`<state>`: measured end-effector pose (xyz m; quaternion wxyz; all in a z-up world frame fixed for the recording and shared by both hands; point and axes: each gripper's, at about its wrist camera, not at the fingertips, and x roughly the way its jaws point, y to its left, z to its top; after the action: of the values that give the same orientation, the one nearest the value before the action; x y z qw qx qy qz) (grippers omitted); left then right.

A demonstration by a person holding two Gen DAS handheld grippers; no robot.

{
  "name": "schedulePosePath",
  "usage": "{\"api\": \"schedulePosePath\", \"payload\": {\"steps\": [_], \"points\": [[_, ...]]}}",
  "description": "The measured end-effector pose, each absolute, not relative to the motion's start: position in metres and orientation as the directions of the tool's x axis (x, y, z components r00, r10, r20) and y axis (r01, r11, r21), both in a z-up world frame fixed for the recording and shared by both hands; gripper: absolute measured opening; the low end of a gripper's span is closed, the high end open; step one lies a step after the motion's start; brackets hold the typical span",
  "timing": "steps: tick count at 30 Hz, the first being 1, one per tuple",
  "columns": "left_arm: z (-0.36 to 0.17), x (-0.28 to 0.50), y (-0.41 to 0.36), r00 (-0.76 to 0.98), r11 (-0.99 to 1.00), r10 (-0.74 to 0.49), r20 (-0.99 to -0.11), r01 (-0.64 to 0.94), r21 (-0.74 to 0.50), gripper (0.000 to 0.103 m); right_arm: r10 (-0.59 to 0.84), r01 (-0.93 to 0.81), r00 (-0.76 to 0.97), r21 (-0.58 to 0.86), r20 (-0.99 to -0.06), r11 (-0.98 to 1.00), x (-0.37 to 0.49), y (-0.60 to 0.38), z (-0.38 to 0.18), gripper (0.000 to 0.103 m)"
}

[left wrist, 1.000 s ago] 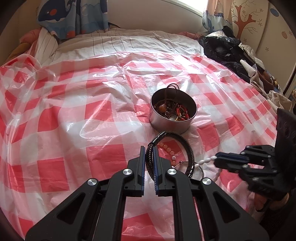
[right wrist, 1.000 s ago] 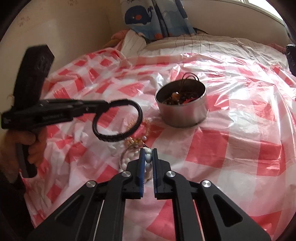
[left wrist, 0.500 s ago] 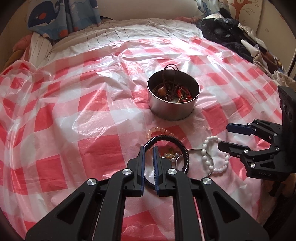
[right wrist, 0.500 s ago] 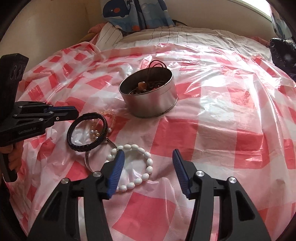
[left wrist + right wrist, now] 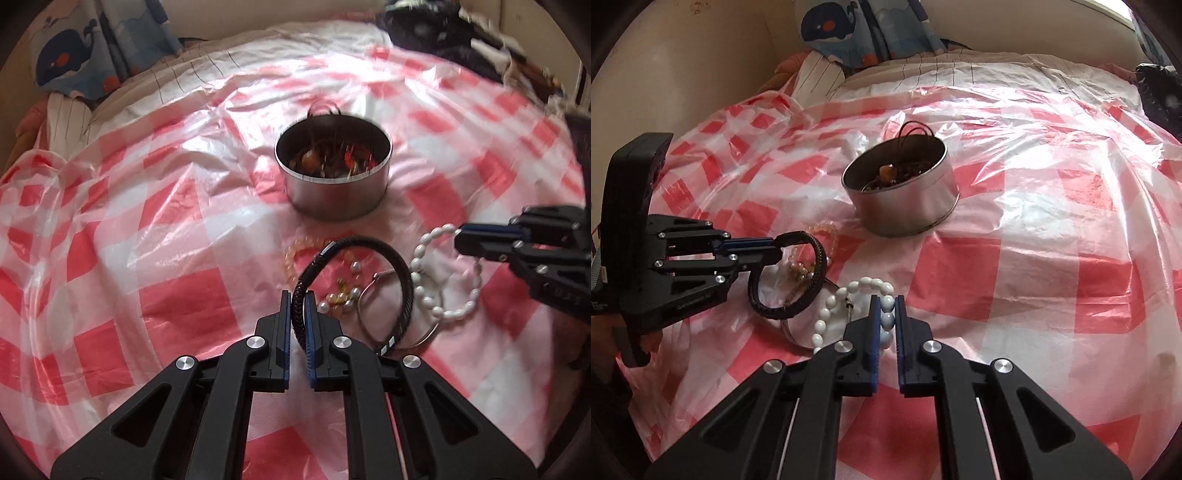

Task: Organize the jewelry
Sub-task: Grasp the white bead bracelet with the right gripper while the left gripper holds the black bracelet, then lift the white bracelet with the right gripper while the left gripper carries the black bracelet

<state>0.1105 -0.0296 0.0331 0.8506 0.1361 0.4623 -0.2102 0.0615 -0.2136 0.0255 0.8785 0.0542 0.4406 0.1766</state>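
Note:
My left gripper is shut on a black braided bracelet, which also shows in the right wrist view, held just above the cloth. My right gripper is shut on a white bead bracelet, which also shows in the left wrist view. A round metal tin with several pieces of jewelry inside stands beyond both, and also shows in the right wrist view. A silver bangle, loose pearls and a pale bead bracelet lie under the black bracelet.
The bed is covered with a red and white checked plastic sheet. A whale-print pillow lies at the back left. Dark clothes are heaped at the back right.
My right gripper was open over the white bead bracelet half a second ago and has now shut on it. My left gripper still holds the black bracelet and has come closer to the tin.

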Motion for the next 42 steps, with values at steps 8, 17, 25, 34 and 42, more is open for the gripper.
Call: {"api": "schedulePosePath", "payload": {"steps": [8, 17, 25, 34, 42], "points": [[0.027, 0.115, -0.027, 0.472, 0.889, -0.189, -0.861, 0.455, 0.054, 0.007, 0.315, -0.215, 0.561, 0.233, -0.766, 0.948, 0.066, -0.220, 0.027, 0.036], [0.009, 0.120, -0.033, 0.466, 0.884, -0.103, -0.879, 0.449, 0.134, 0.017, 0.217, -0.259, 0.509, 0.092, -0.833, 0.961, 0.064, -0.198, 0.008, 0.022], [0.040, 0.113, -0.028, 0.439, 0.859, -0.371, -0.818, 0.497, -0.122, 0.006, 0.531, -0.260, 0.488, 0.466, -0.693, 0.846, 0.065, -0.228, 0.019, 0.008], [0.050, 0.115, -0.018, 0.473, 0.873, -0.407, -0.781, 0.453, -0.181, 0.007, 0.676, -0.357, 0.545, 0.592, -0.496, 0.722, 0.055, -0.236, 0.049, 0.008], [0.057, 0.117, -0.012, 0.511, 0.882, -0.415, -0.752, 0.430, -0.194, 0.007, 0.664, -0.335, 0.590, 0.609, -0.460, 0.720, 0.057, -0.247, 0.055, 0.008]]}}
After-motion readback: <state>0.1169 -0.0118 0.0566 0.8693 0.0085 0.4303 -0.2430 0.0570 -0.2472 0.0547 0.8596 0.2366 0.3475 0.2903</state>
